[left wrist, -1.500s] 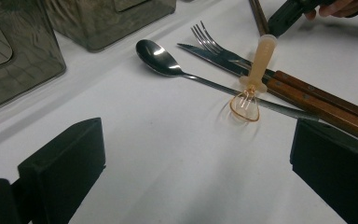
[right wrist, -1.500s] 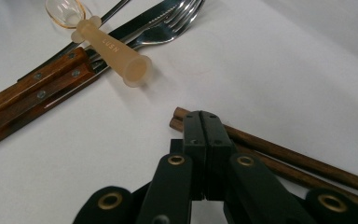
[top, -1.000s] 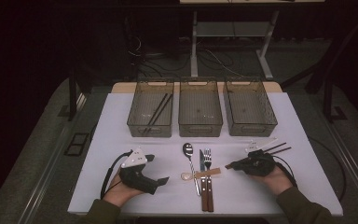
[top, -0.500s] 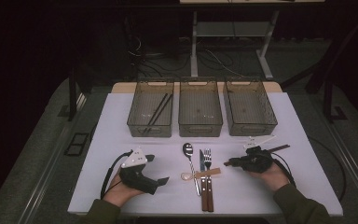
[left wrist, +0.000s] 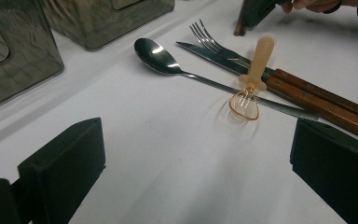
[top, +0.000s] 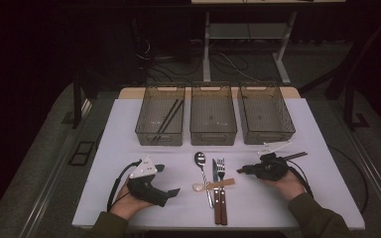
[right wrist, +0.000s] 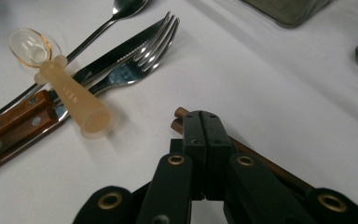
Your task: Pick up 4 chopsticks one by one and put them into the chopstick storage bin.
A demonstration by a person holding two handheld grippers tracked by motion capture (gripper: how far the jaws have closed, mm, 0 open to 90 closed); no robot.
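My left gripper (top: 167,179) (left wrist: 196,140) rests open on the white table (top: 129,144), its jaws wide apart with bare table between them. It points at the cutlery in the middle: a metal spoon (top: 201,166) (left wrist: 158,56), a wooden-handled knife (top: 215,173) and fork (top: 221,167) (right wrist: 154,42), with a small translucent plastic spoon (top: 213,185) (left wrist: 254,70) (right wrist: 70,98) laid across them. My right gripper (top: 242,171) (right wrist: 205,122) is shut, pad against pad. A pair of brown chopsticks (top: 297,155) (right wrist: 261,161) lies crosswise under its jaws, not between the pads.
Three smoky plastic bins stand in a row at the back. The left bin (top: 144,130) holds dark chopsticks (top: 166,116); the middle bin (top: 213,135) and right bin (top: 267,136) look empty. Cables trail from both grippers to the table's front edge.
The right gripper has shifted very slightly toward the bins, staying shut. The left gripper and the cutlery lie as before.
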